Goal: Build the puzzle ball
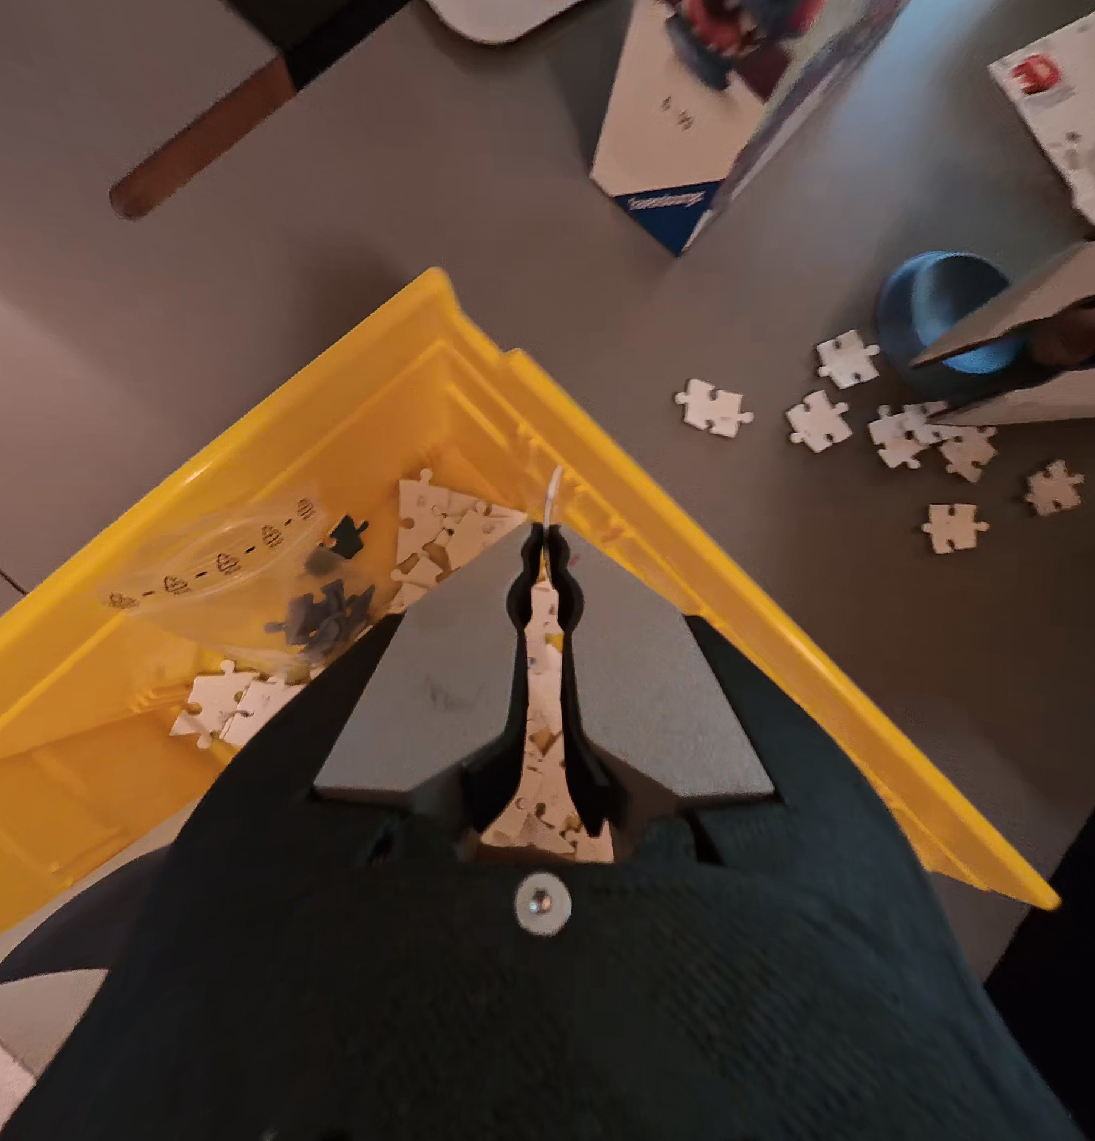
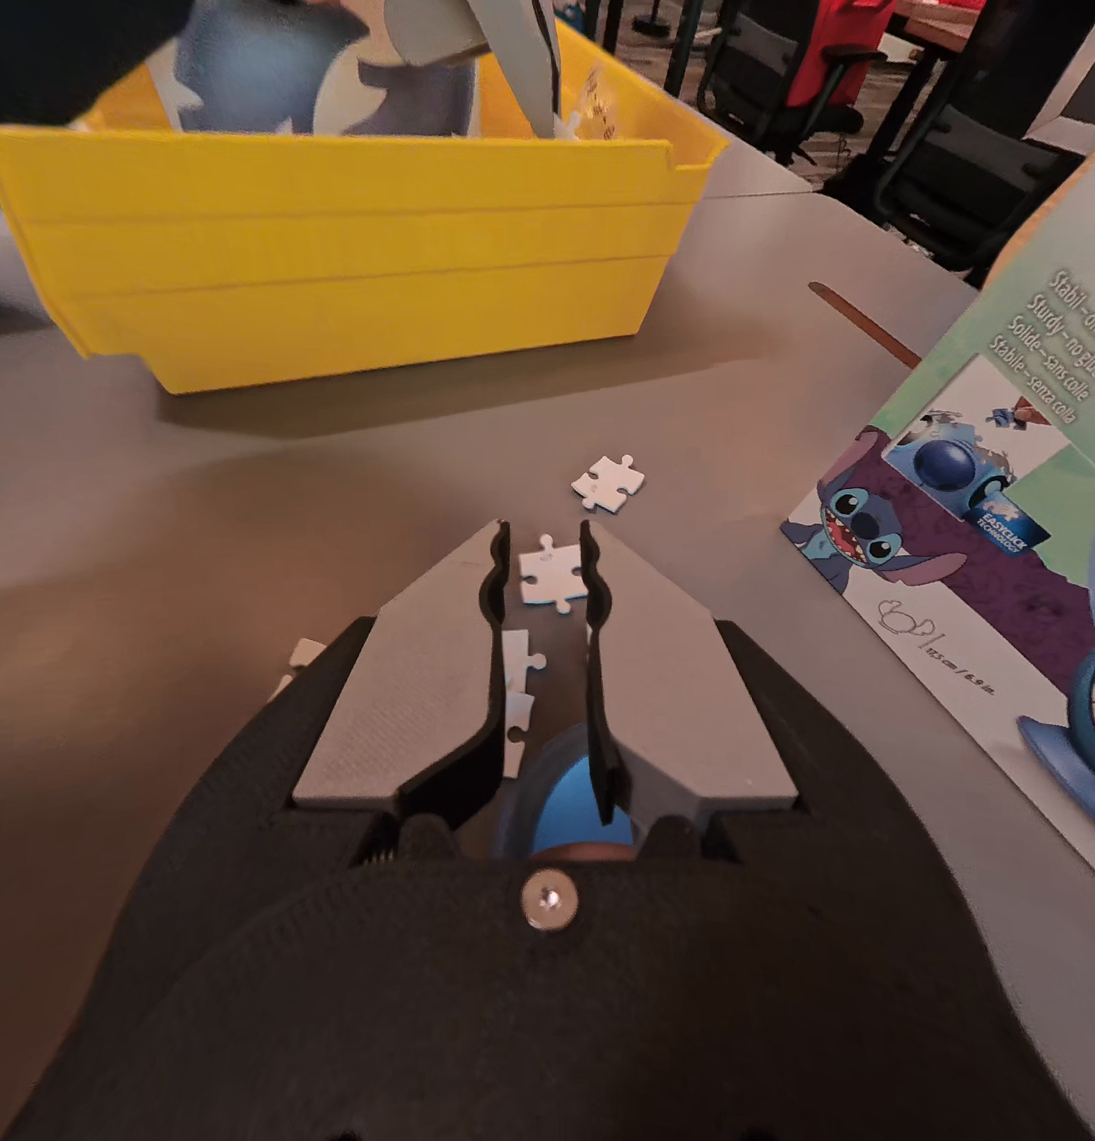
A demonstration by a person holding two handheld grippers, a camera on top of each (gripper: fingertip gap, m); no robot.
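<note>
My left gripper (image 1: pixel 546 531) is shut on a white puzzle piece (image 1: pixel 552 500), seen edge-on, and holds it above the far corner of the yellow bin (image 1: pixel 625 469). The bin holds several loose white pieces (image 1: pixel 446 525) and a clear bag with dark pieces (image 1: pixel 322 611). In the right wrist view the left gripper (image 2: pixel 550 126) shows above the bin (image 2: pixel 347 247). My right gripper (image 2: pixel 542 525) is open low over the table, with a white piece (image 2: pixel 551 577) lying between its fingertips. A blue ring stand (image 2: pixel 563 809) sits under it.
Several white pieces (image 1: pixel 715 407) lie on the grey table beside the blue ring stand (image 1: pixel 928 302). Another piece (image 2: pixel 607 483) lies just ahead of my right gripper. The puzzle box (image 2: pixel 965 525) stands at the right. A printed sheet (image 1: pixel 1070 123) lies beyond. Chairs stand past the table edge. Left tips to right tips: about 20 cm.
</note>
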